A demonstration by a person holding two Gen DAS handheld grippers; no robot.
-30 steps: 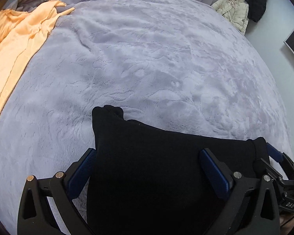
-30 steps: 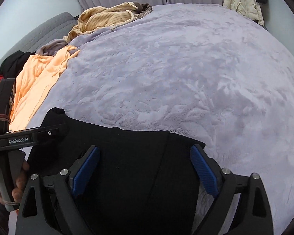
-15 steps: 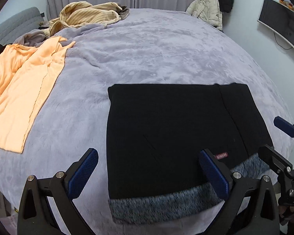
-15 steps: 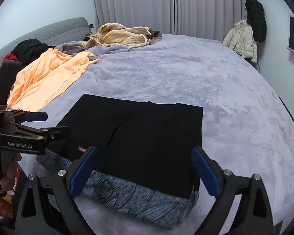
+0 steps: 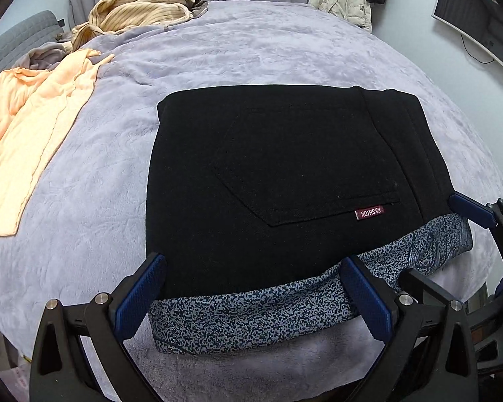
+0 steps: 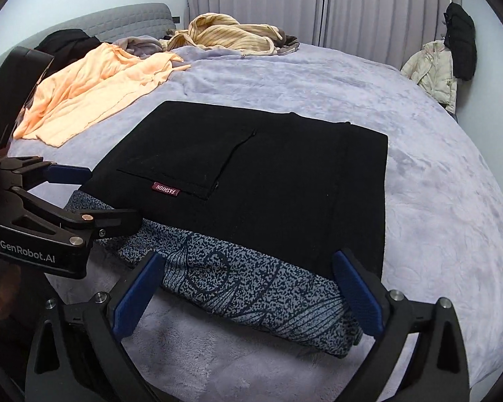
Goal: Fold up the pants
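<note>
The black fabric pants (image 5: pixel 285 181), folded into a flat rectangle, were laid near the front edge of a bed covered by a lilac plush blanket (image 5: pixel 251 53). A back pocket with a small red "FASHION" tag (image 5: pixel 369 213) was turned upward, and a speckled blue-grey lining band (image 5: pixel 251 315) was exposed along the near edge of the fold. The left gripper (image 5: pixel 256 296) was held above that near edge with its blue-padded jaws spread wide, nothing being grasped. The right gripper (image 6: pixel 251 288) was likewise held released above the near right part of the pants, its jaws well apart and clamped on nothing. A peach-orange garment (image 5: pixel 26 134) was spread on the blanket to the left, well apart from the pants. A striped cream sweater (image 6: pixel 231 35) was heaped at the far end. A pale padded jacket (image 6: pixel 432 70) was seen hanging at the far right.
</note>
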